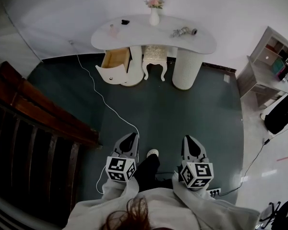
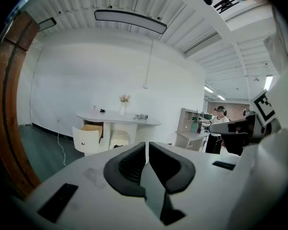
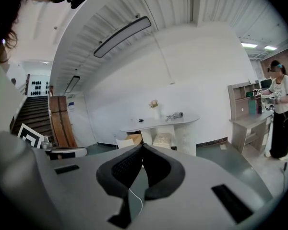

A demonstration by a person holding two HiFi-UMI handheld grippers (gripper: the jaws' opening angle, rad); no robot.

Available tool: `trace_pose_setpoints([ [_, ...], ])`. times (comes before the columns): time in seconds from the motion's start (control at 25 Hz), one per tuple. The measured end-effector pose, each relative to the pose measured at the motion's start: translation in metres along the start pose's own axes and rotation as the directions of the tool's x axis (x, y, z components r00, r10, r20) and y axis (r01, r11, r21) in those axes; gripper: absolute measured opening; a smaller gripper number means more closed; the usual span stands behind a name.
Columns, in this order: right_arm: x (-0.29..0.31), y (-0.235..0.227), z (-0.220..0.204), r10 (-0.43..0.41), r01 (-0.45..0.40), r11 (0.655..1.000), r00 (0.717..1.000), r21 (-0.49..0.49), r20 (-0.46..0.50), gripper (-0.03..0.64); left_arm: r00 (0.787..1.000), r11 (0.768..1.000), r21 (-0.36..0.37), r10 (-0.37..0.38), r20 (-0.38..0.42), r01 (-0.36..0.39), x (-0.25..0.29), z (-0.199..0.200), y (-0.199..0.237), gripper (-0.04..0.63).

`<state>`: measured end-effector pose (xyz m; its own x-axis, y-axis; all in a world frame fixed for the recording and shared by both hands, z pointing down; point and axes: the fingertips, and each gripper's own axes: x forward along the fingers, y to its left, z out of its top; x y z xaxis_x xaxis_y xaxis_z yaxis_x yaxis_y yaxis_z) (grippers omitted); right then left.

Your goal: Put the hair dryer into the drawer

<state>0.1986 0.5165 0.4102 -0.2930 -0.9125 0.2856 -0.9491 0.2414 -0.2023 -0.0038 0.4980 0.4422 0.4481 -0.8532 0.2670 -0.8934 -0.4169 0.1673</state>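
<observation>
You're well short of the bench [image 1: 134,36], so the step in hand looks like the approach: walk up square to its front, clear of the cable [image 1: 100,96] on the floor. The drawer [image 1: 116,60] under the bench's left end already stands pulled out. The hair dryer [image 1: 184,31] lies on top near the right end, so aim there. The left gripper [image 1: 129,138] and right gripper [image 1: 191,141] both have jaws together and hold nothing; open one before you reach.
</observation>
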Motion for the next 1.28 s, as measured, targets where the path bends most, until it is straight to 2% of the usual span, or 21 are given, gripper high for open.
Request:
trace_pose_setpoints([
  [0.76, 0.129, -0.008, 0.040, -0.068, 0.069, 0.998, 0.997, 0.005, -0.028, 0.049, 0.997, 0.997, -0.026, -0.070, -0.018, 0.069, 0.115, 0.044, 0.086, 0.031],
  [0.92, 0.141, -0.015, 0.042, -0.107, 0.107, 0.994, 0.994, -0.008, -0.029, 0.049, 0.996, 0.996, -0.031, -0.088, -0.028, 0.088, 0.125, 0.041, 0.093, 0.031],
  [1.08, 0.139, -0.031, 0.045, -0.162, 0.160, 0.986, 0.986, -0.044, -0.037, 0.049, 0.997, 0.996, -0.050, -0.070, -0.035, 0.068, 0.120, 0.038, 0.102, 0.031],
  [1.28, 0.137, -0.038, 0.044, -0.183, 0.180, 0.982, 0.982, -0.054, -0.038, 0.049, 0.997, 0.996, -0.066, -0.061, -0.044, 0.058, 0.113, 0.029, 0.105, 0.031],
])
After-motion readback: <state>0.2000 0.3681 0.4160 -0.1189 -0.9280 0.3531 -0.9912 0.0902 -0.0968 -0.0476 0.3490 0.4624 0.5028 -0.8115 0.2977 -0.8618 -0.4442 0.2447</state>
